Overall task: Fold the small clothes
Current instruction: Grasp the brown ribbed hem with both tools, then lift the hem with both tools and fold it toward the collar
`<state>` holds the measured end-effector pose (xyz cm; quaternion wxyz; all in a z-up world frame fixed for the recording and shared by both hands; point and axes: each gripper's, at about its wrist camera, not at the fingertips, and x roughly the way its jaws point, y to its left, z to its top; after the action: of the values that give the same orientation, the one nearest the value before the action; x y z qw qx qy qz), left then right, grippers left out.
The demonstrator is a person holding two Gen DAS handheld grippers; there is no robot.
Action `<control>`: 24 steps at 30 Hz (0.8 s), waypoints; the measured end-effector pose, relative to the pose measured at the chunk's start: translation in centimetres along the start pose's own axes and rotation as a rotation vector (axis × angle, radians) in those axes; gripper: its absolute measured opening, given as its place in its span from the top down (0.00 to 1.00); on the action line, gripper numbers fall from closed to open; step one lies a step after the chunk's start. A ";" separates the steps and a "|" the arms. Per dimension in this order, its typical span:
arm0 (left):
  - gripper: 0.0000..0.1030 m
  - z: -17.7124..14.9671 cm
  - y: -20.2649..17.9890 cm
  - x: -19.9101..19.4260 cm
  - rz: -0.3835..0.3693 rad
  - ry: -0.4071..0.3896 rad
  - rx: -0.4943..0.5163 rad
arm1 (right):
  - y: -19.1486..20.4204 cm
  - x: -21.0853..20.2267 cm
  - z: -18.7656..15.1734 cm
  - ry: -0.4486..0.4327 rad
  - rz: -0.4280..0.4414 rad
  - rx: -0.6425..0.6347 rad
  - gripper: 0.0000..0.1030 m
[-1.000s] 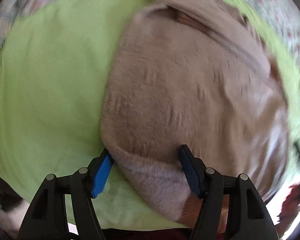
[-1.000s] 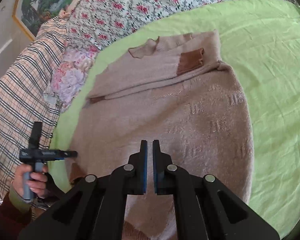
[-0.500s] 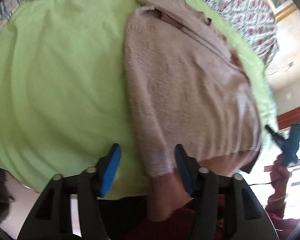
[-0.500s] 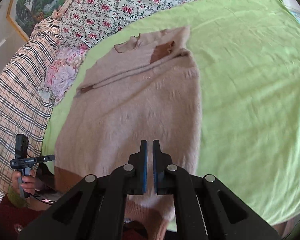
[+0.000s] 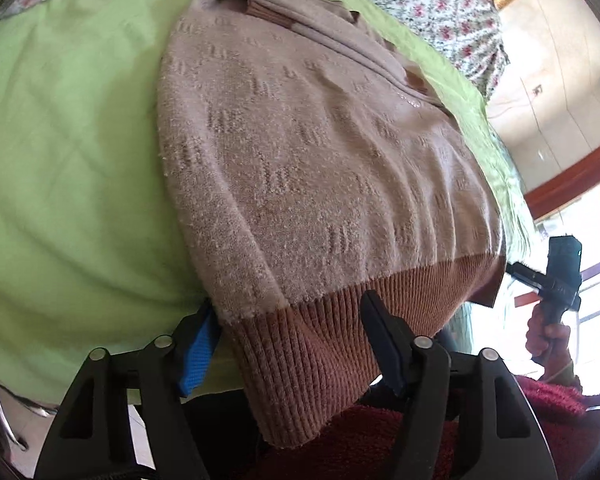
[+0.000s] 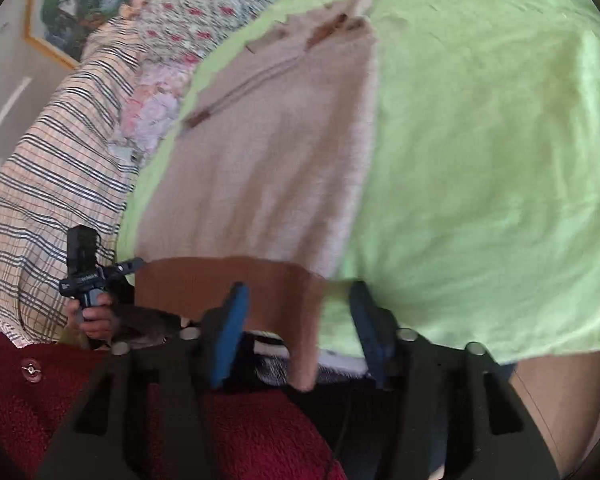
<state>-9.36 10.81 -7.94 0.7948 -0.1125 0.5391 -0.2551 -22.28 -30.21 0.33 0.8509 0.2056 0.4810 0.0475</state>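
A beige knit sweater (image 5: 320,152) with a brown ribbed hem (image 5: 324,340) lies flat on a green sheet (image 5: 68,168), sleeves folded across its top. The hem hangs over the bed's near edge. My left gripper (image 5: 288,320) is open, its jaws on either side of the hem's left corner. In the right wrist view the same sweater (image 6: 268,152) shows, and my right gripper (image 6: 300,312) is open around the hem's right corner (image 6: 296,304).
A floral cover (image 6: 188,20) and a plaid blanket (image 6: 48,184) lie beyond the sheet. The person's red garment (image 6: 236,432) is below the grippers. Each gripper shows in the other's view, the right one (image 5: 560,280) and the left one (image 6: 86,268).
My right gripper has opened and dropped to the hem's right corner. My left gripper stayed open and drew back to the hem, which now hangs between its jaws.
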 end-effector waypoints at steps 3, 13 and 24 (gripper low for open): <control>0.45 -0.4 0.2 -0.1 -0.006 0.008 0.032 | 0.9 1.2 0.0 0.001 0.030 -0.018 0.45; 0.94 -1.7 0.5 -0.1 -0.067 -0.013 0.094 | 1.2 0.6 -2.2 0.002 0.127 -0.057 0.93; 0.95 -1.0 0.9 -5.7 -0.214 -0.276 -0.022 | 1.9 -3.2 0.2 -0.212 0.323 0.004 0.93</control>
<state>-11.70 14.66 -4.13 0.8283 -0.2120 0.4124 -0.3144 -23.59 -29.46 3.68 0.8778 0.2854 0.3497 0.1606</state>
